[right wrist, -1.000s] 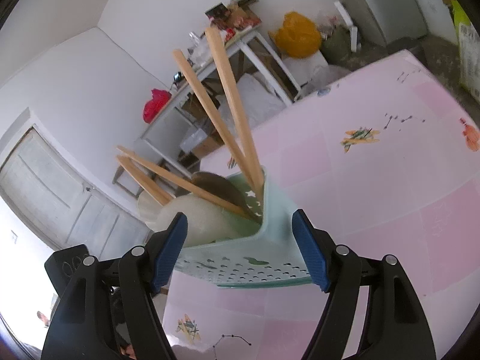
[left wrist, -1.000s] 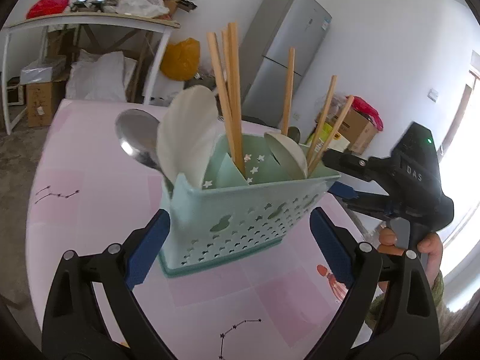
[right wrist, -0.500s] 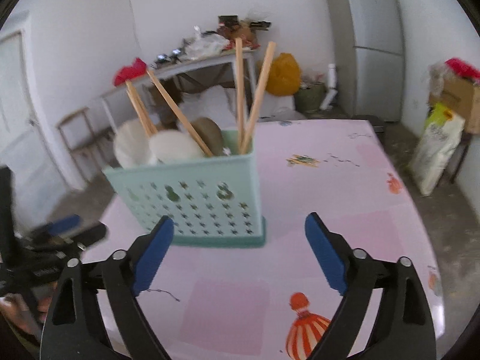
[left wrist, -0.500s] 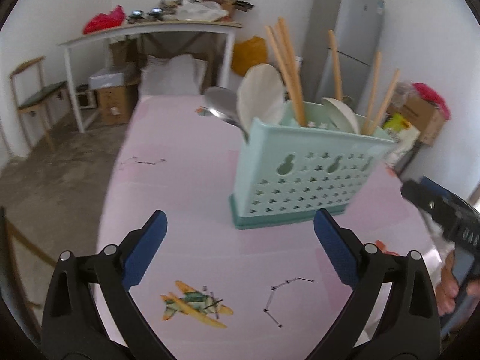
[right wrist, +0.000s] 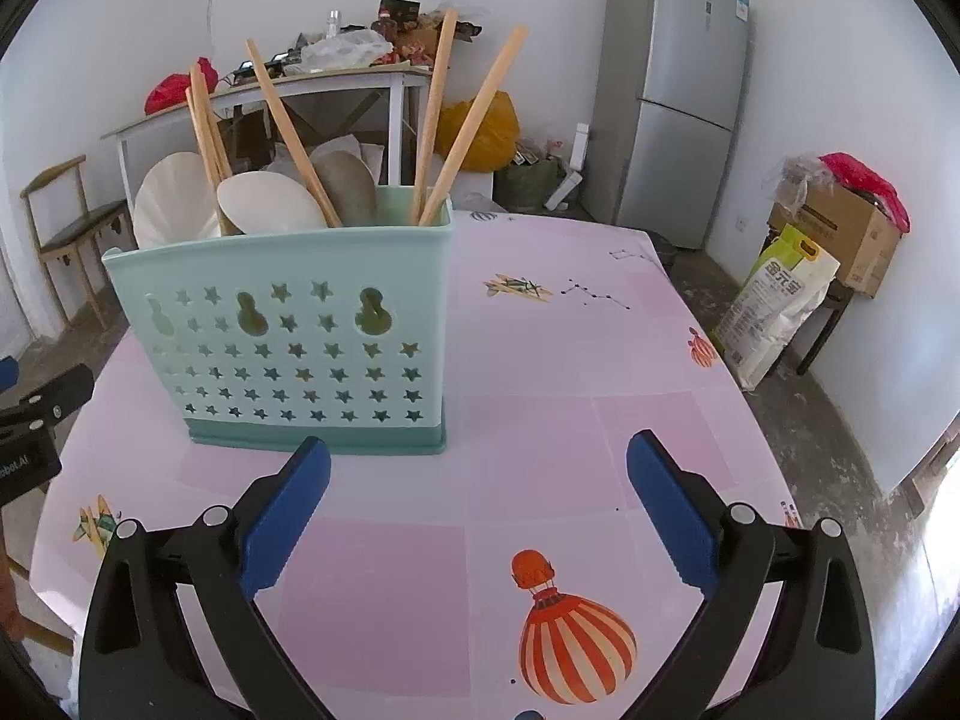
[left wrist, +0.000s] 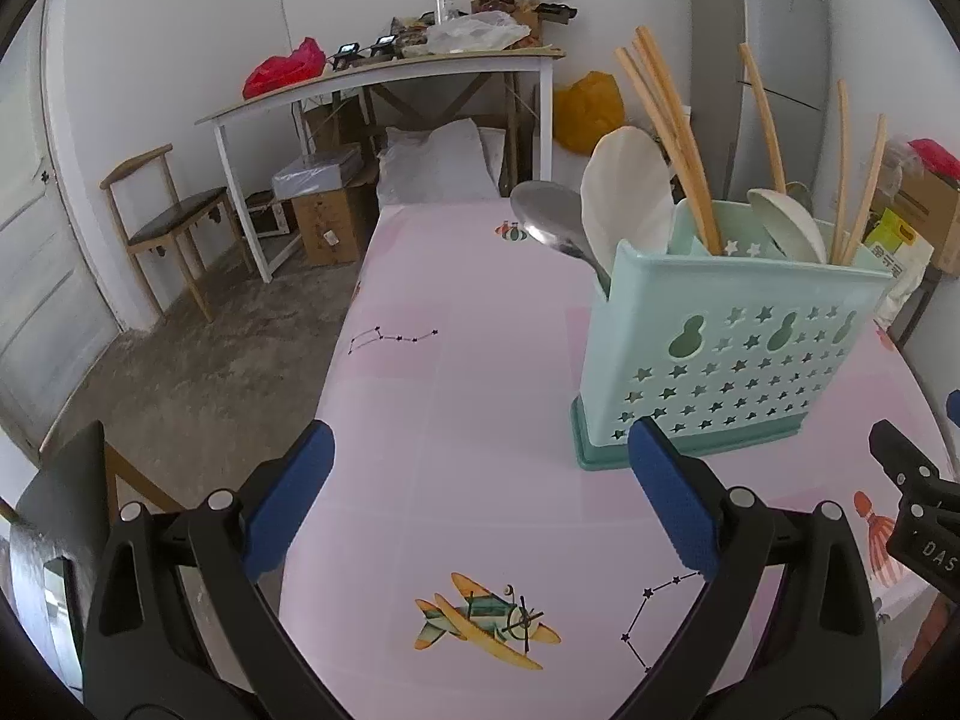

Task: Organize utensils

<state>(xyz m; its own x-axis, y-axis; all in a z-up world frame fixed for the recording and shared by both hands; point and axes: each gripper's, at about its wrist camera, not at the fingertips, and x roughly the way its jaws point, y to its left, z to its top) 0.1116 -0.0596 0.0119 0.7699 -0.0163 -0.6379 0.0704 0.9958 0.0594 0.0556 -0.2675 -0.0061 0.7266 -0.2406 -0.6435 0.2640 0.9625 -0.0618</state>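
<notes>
Left gripper (left wrist: 480,501) is held wide open over bare pink tablecloth (left wrist: 468,372), nothing between its pads; to its right the mint caddy (left wrist: 726,354) stands upright w/ chopsticks (left wrist: 678,138) & spoons (left wrist: 627,192) sorted inside. Right gripper (right wrist: 480,504), jaws just opened wide & empty, is kept just clear of the caddy's front, so the task looks abt done

"DAS" stands on the right gripper (left wrist: 924,546); "obot.AI", cut off at the frame edge, on the left gripper (right wrist: 24,456).
</notes>
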